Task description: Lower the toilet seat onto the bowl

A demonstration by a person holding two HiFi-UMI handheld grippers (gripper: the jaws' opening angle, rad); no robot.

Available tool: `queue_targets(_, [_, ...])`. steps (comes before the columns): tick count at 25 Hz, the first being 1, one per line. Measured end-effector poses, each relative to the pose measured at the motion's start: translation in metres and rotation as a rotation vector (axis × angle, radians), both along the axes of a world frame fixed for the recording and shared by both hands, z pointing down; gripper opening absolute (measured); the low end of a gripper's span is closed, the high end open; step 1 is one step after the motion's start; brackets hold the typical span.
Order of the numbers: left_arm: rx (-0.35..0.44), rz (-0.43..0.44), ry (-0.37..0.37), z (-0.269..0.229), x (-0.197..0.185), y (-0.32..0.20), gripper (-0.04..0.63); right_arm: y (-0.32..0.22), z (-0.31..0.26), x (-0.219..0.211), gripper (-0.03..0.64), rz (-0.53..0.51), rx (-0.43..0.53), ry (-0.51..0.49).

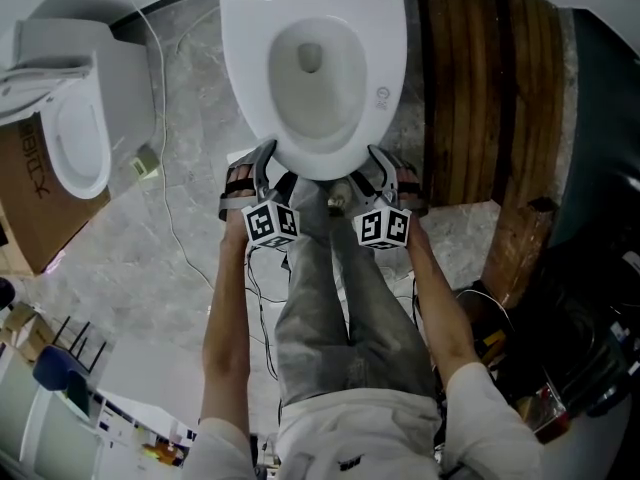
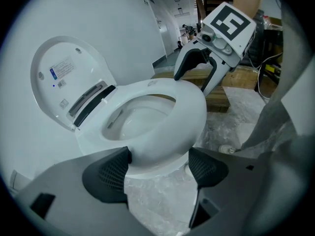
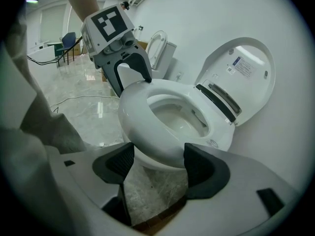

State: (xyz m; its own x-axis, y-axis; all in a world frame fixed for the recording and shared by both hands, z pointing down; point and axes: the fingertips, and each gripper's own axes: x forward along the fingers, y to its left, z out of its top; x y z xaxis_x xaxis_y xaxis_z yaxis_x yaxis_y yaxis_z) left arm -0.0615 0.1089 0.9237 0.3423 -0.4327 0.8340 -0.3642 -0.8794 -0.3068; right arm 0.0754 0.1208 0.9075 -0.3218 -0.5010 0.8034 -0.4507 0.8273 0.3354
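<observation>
The white toilet seat [image 1: 375,63] lies flat over the bowl, and its lid [image 2: 59,77] stands up against the wall. Both grippers are at the seat's front edge. My left gripper [image 1: 255,166] is open, and the rounded front of the seat [image 2: 182,112] sits between its dark pads [image 2: 110,173] without being pinched. My right gripper [image 1: 390,173] is also open, straddling the front right of the seat [image 3: 138,112] between wide-set pads [image 3: 204,168]. Each gripper view shows the other gripper, the right gripper [image 2: 192,80] and the left gripper [image 3: 133,85], astride the rim.
A second toilet [image 1: 75,118] stands at the left beside a cardboard box [image 1: 30,198]. Dark wooden planks [image 1: 480,98] lie right of the bowl. A thin cable [image 1: 170,218] runs over the marble floor. The person's legs [image 1: 340,298] stand just before the bowl. Clutter [image 1: 560,368] fills the lower right.
</observation>
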Motion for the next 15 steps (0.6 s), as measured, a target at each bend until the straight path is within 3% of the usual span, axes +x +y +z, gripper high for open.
queue_targets(15, [-0.079, -0.006, -0.023, 0.036, 0.0, 0.003, 0.39, -0.001, 0.039, 0.002, 0.314, -0.003, -0.049, 0.086])
